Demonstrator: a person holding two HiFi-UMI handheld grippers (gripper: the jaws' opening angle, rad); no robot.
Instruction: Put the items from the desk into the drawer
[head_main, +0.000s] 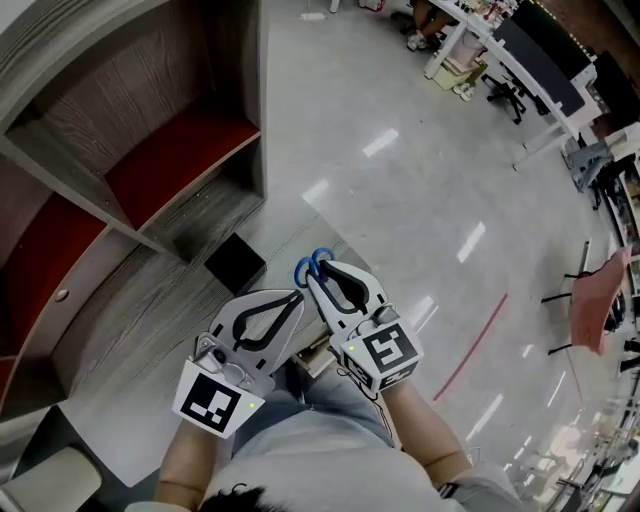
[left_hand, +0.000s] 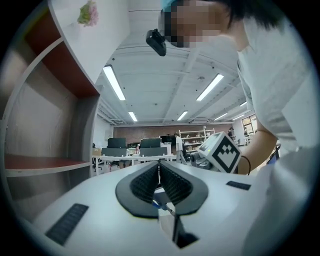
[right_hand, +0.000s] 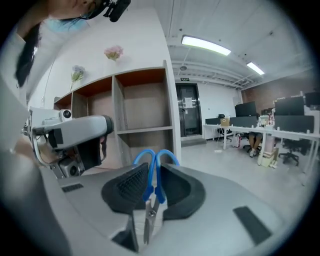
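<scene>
Both grippers are held close in front of the person's body, over the floor. My right gripper is shut on blue-handled scissors; the handle loops stick out past the fingertips. In the right gripper view the scissors sit between the jaws of that gripper, blades pointing back toward the camera. My left gripper is beside it on the left, its jaws pressed together with nothing seen sticking out of them. No drawer shows in any view.
A wooden shelf unit with red-backed compartments stands at the left, also the shelf unit ahead of the right gripper. A black box sits at its foot. Office desks and chairs stand far off on the glossy floor.
</scene>
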